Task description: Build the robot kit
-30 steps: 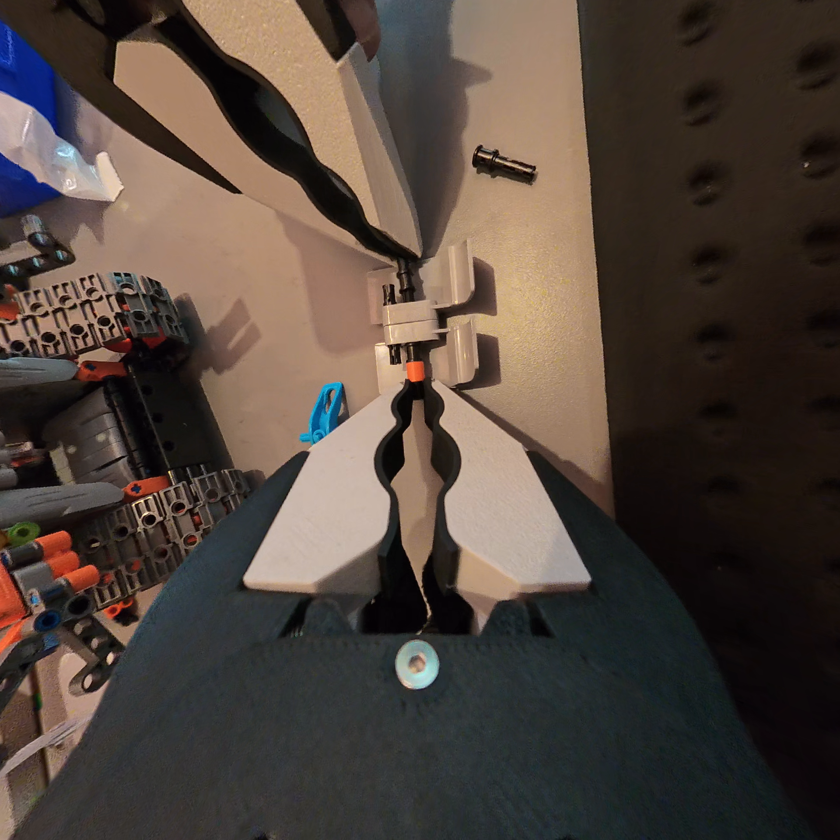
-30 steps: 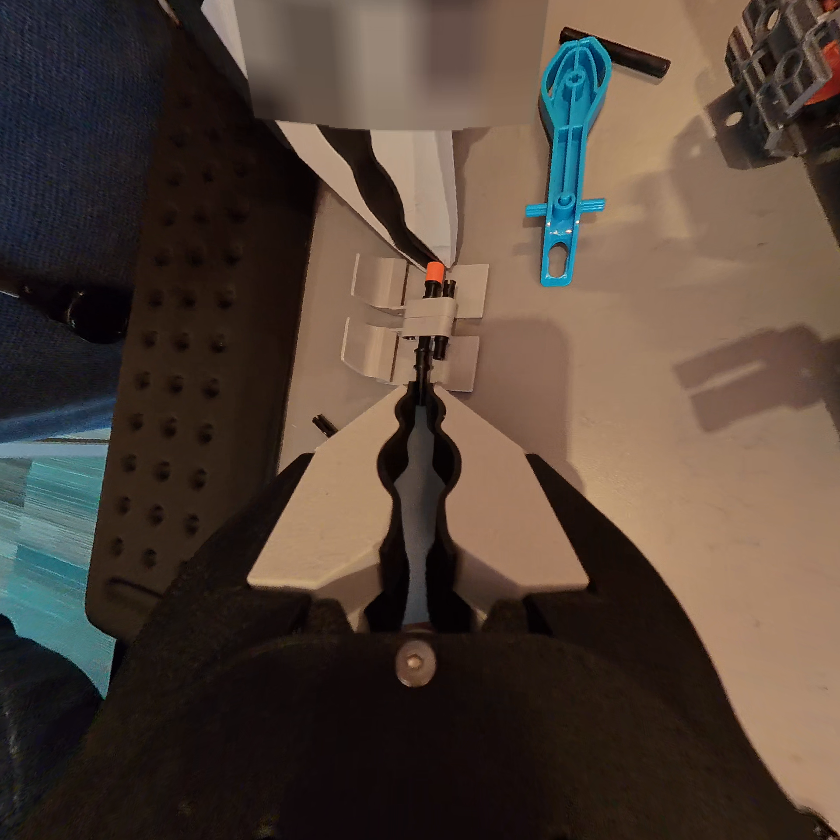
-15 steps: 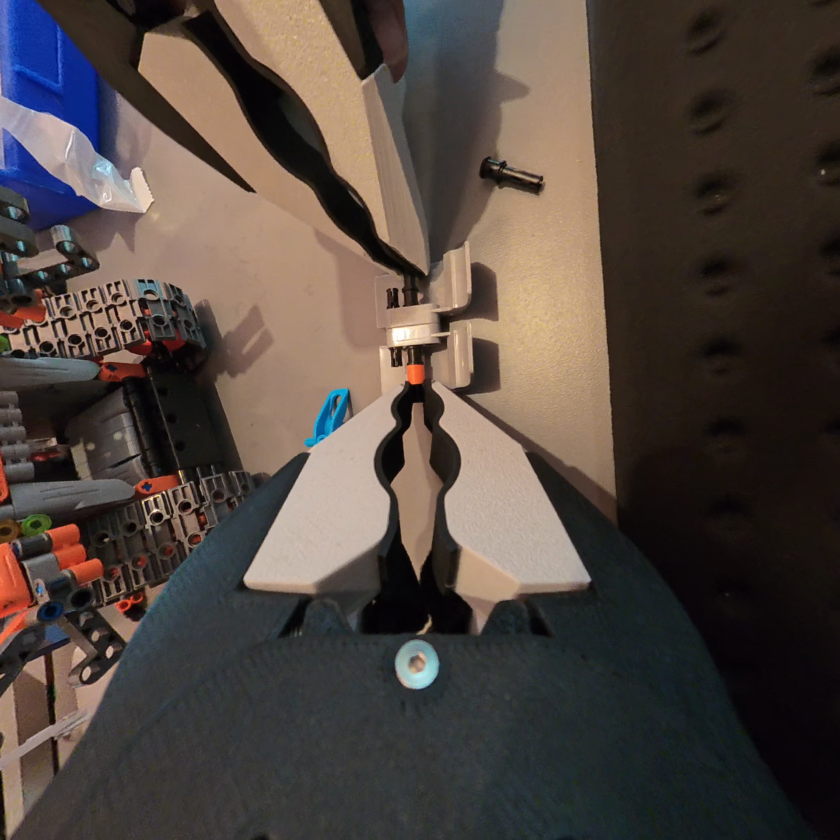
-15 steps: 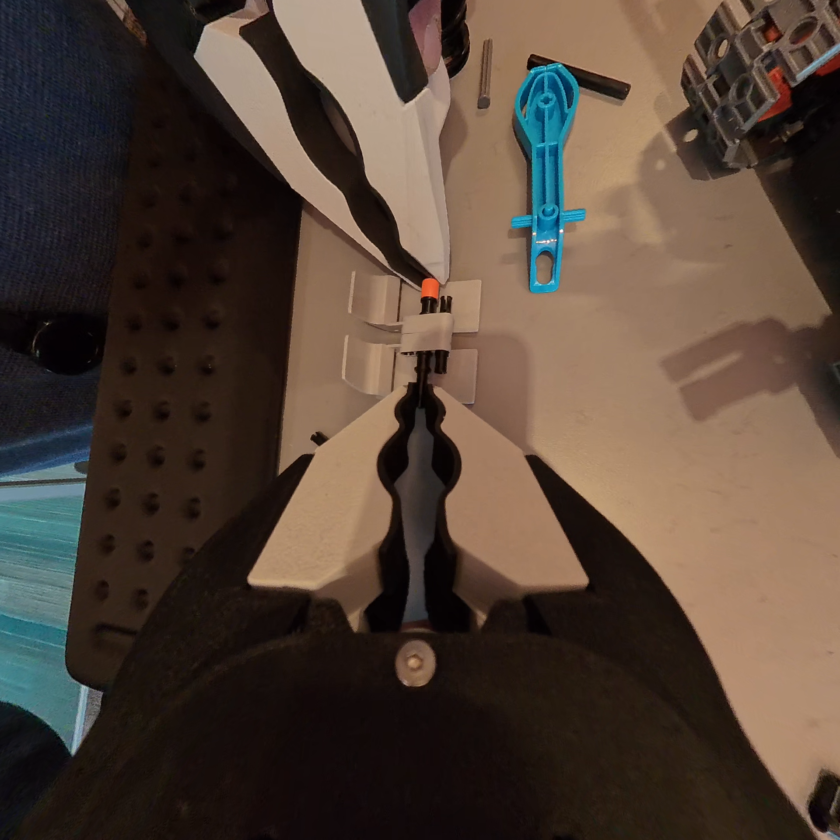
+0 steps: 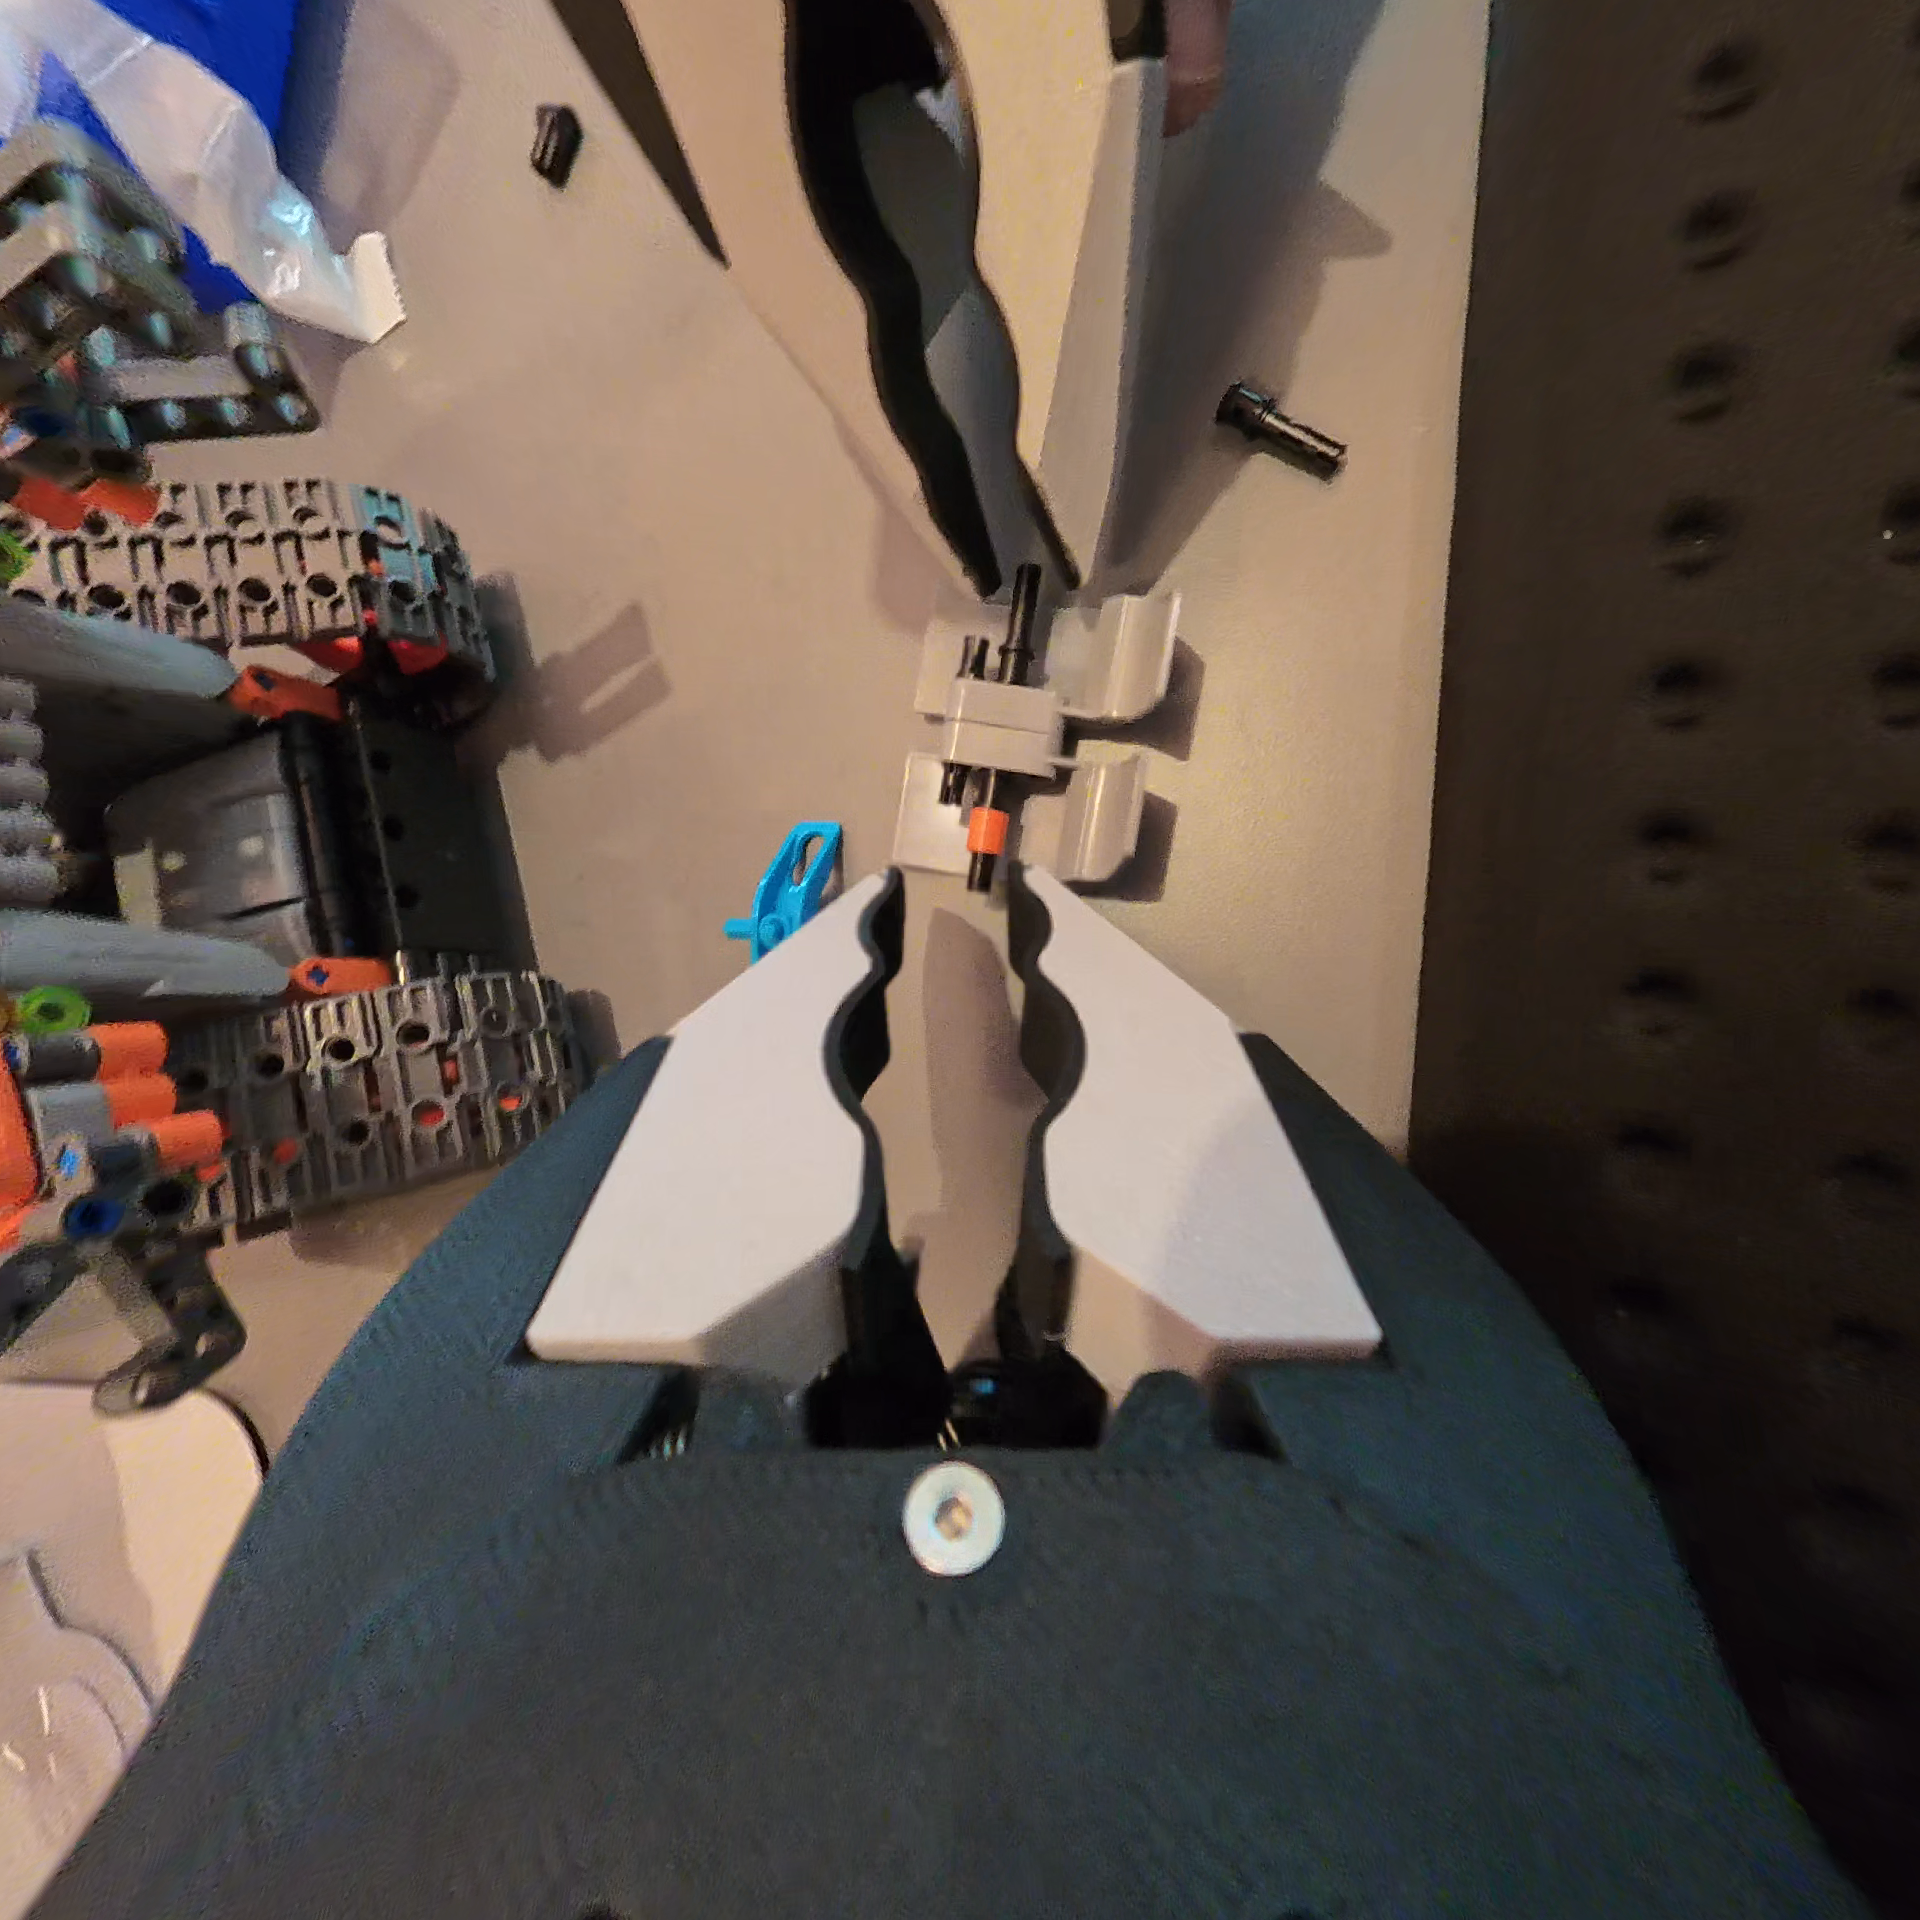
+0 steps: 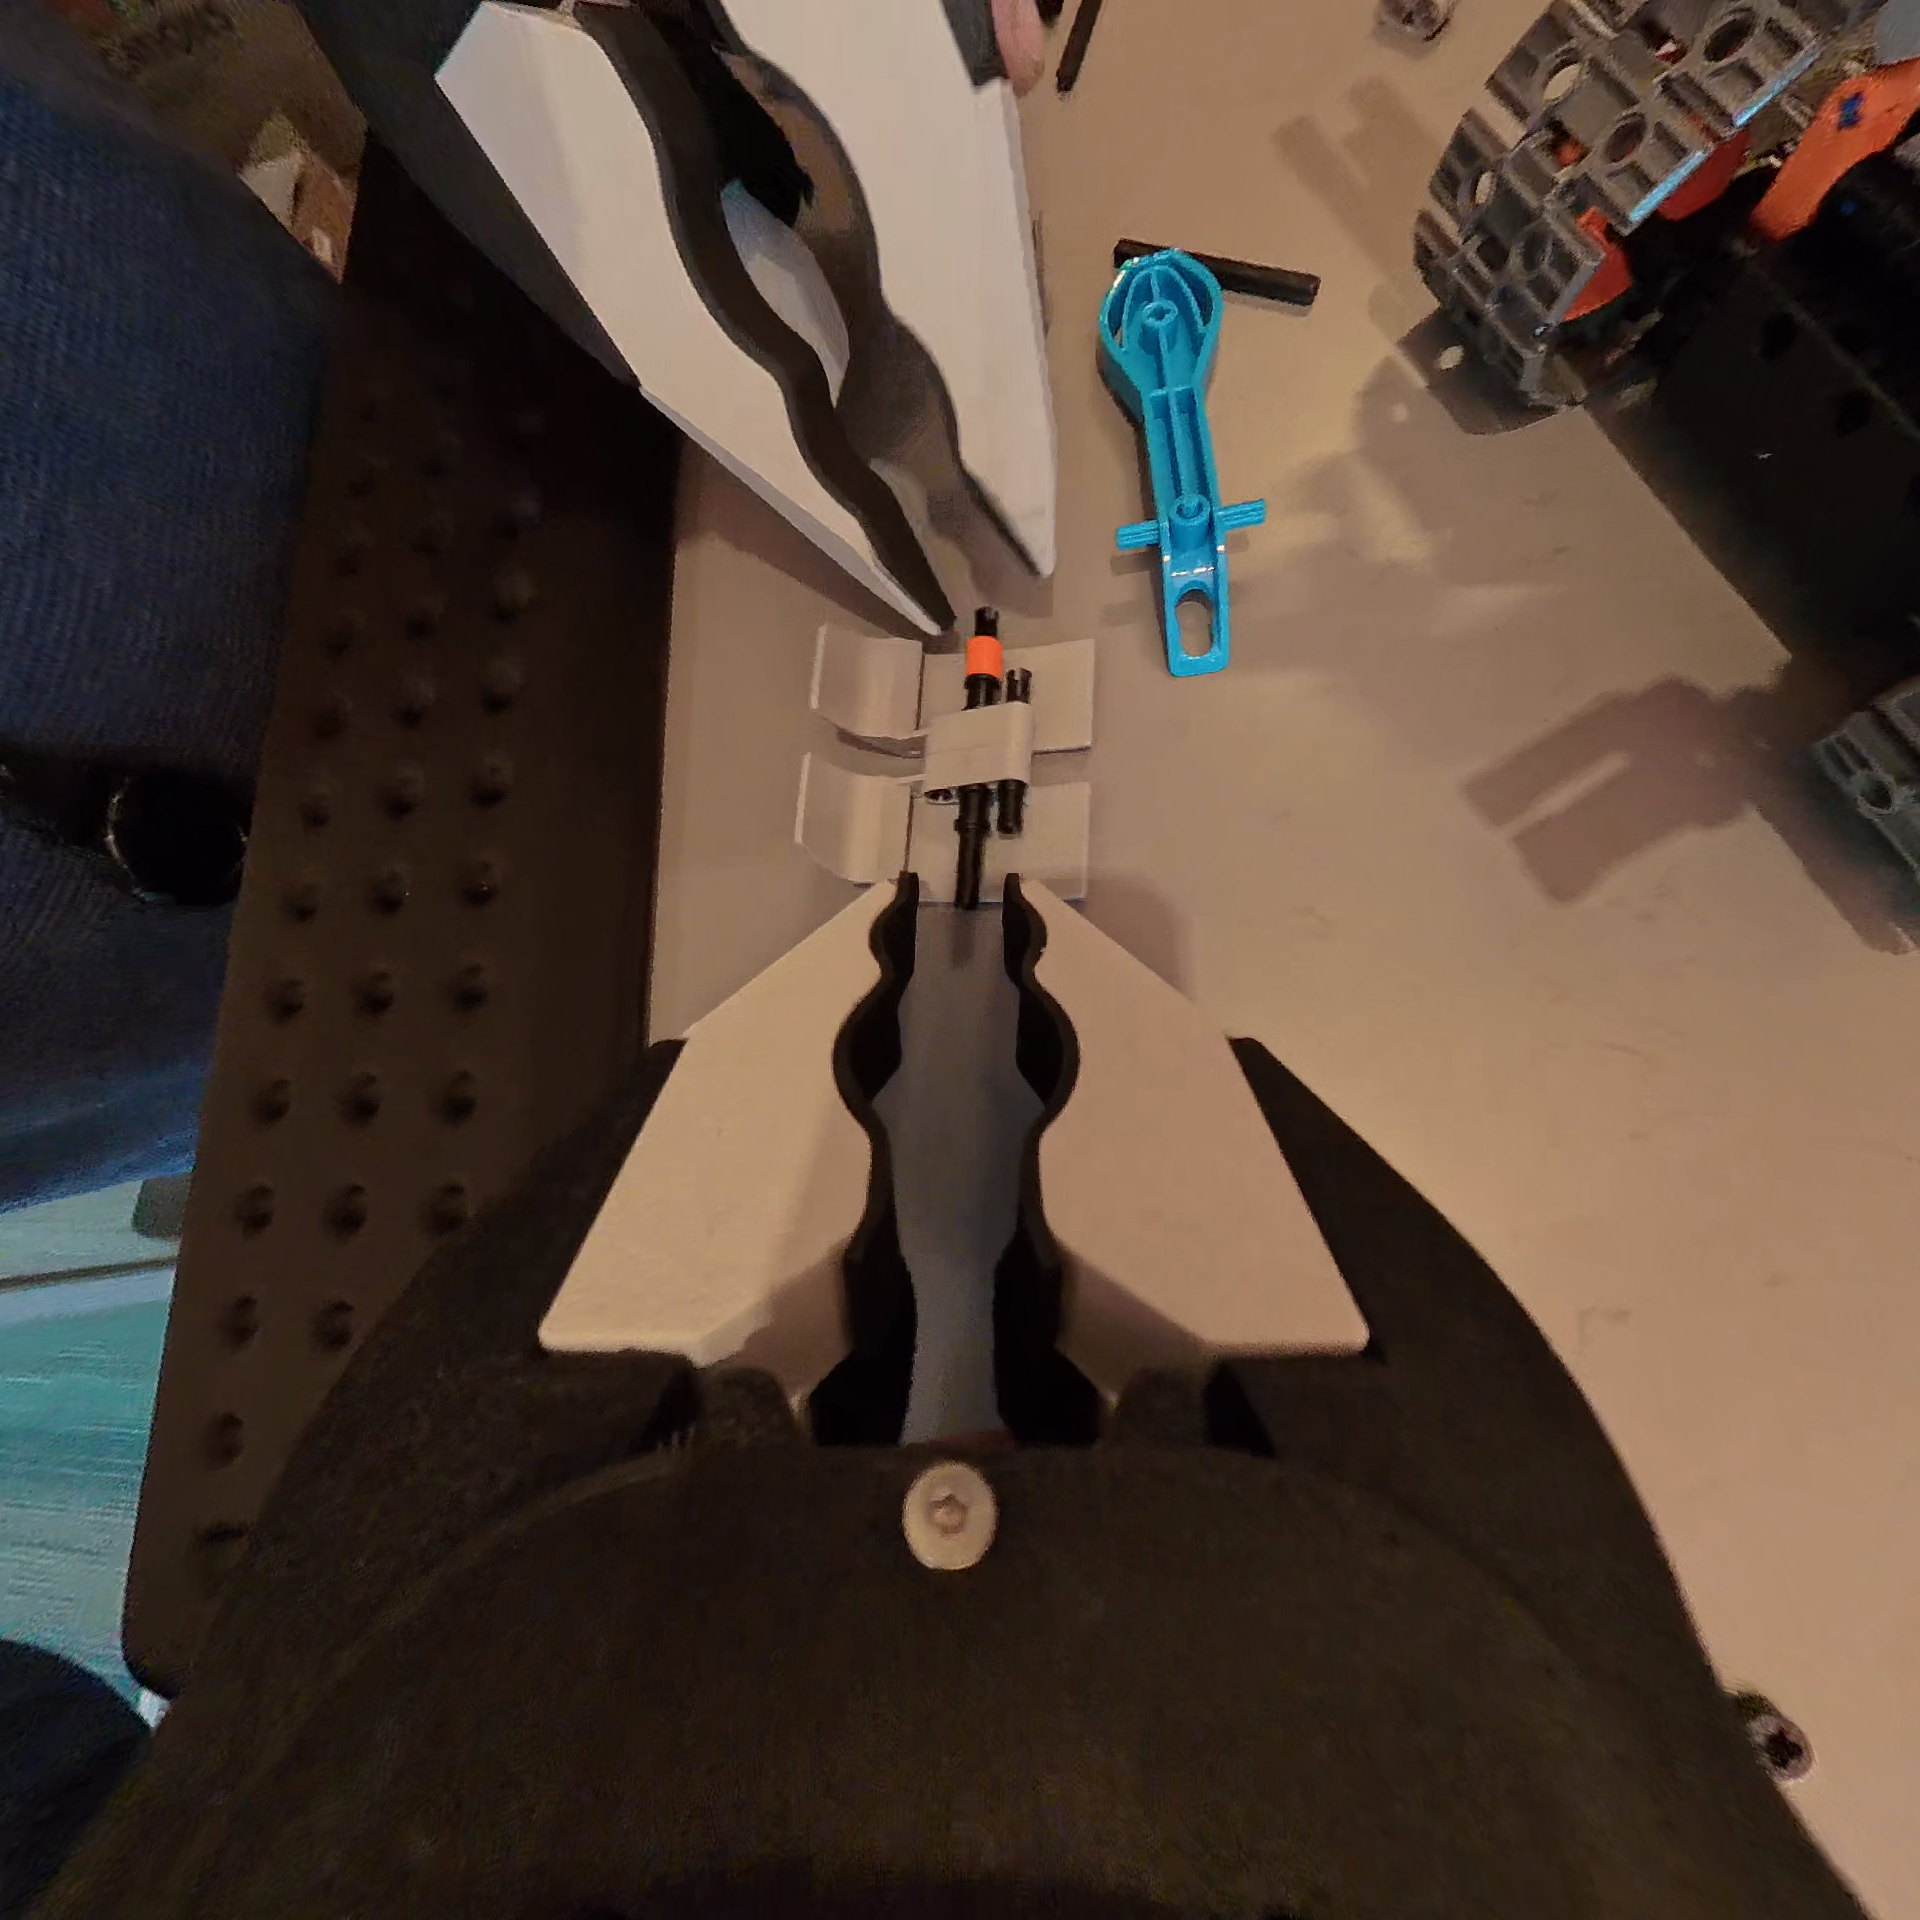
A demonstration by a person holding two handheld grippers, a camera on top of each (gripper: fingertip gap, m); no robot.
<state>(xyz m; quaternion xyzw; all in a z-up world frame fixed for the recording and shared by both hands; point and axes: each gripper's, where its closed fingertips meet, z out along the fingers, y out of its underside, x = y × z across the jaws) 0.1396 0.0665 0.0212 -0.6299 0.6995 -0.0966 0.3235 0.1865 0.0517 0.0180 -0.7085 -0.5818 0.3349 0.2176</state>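
A small grey connector [image 5: 995,723] with black pins and an orange bush [image 5: 984,832] lies on two curved grey panels [image 5: 1117,665] on the table. My left gripper [image 5: 956,883] is open, and the pin's orange-bush end sits just between its fingertips. My right gripper [image 6: 958,891] is open too, with the long black pin's [image 6: 968,852] other end just inside its tips. The connector [image 6: 977,750] lies between the two grippers, which face each other. Each gripper shows in the other's view: the right one [image 5: 1023,577] and the left one [image 6: 987,592], both with jaws apart.
A grey and orange tracked model [image 5: 312,831] stands to the left. A loose black pin [image 5: 1283,431] lies by a black studded mat [image 5: 1683,727]. A blue lever piece [image 6: 1174,447] and a black axle [image 6: 1216,272] lie beyond the connector. A blue bag [image 5: 208,156] is at the far left. Some 6 centimeters of space lies between my two pairs of fingers.
Both grippers were shut on the ends of the pin through the connector. Now both have opened and let go, and the connector rests on the panels.
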